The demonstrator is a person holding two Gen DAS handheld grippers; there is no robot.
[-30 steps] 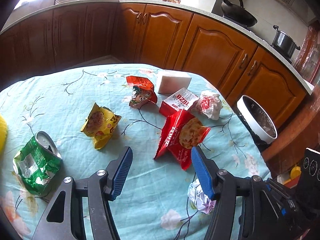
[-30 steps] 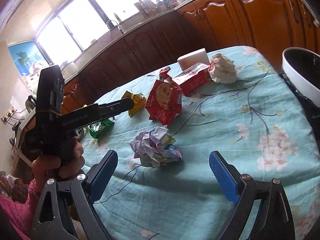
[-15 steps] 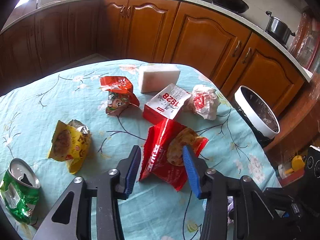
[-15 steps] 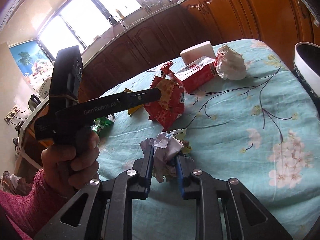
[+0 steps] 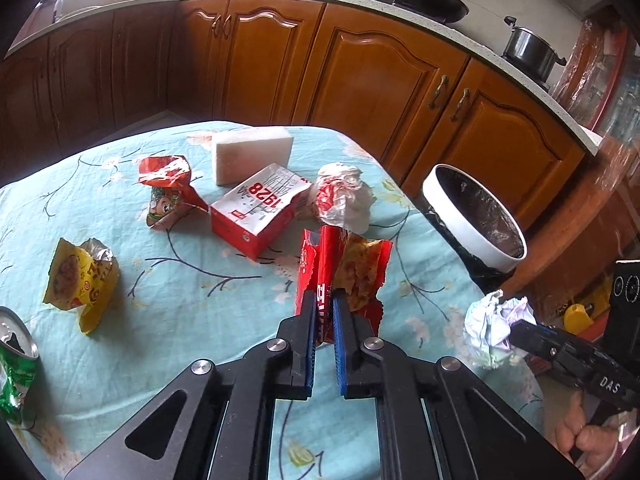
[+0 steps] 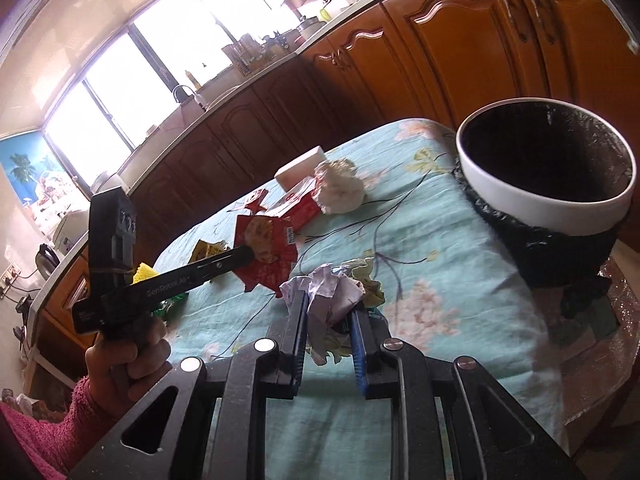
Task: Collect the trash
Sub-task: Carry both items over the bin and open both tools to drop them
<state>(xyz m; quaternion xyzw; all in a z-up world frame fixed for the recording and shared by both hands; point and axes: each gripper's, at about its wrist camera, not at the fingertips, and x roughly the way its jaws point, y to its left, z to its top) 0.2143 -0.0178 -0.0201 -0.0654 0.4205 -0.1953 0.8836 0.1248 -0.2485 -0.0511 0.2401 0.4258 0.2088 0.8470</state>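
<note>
My left gripper (image 5: 322,300) is shut on a red snack bag (image 5: 348,268), pinching its folded edge so that it stands up from the tablecloth. The right wrist view shows that left gripper (image 6: 248,254) with the red snack bag (image 6: 266,258) at its tip. My right gripper (image 6: 330,308) is shut on a crumpled paper ball (image 6: 332,288), held over the table's right side. A white-rimmed bin (image 6: 540,208) with a black liner stands just beyond the table edge, ahead and to the right. In the left wrist view the paper ball (image 5: 494,330) hangs near the bin (image 5: 460,224).
More litter lies on the flowered cloth (image 5: 192,320): a red-and-white carton (image 5: 260,208), a red cartoon wrapper (image 5: 168,188), a yellow snack bag (image 5: 78,280), a green can (image 5: 16,368), a crumpled white bag (image 5: 344,196) and a white block (image 5: 252,154). Wooden cabinets run behind.
The left gripper moved forward and shut on the red snack bag. The right gripper shut on the paper ball and carried it right, towards the bin.
</note>
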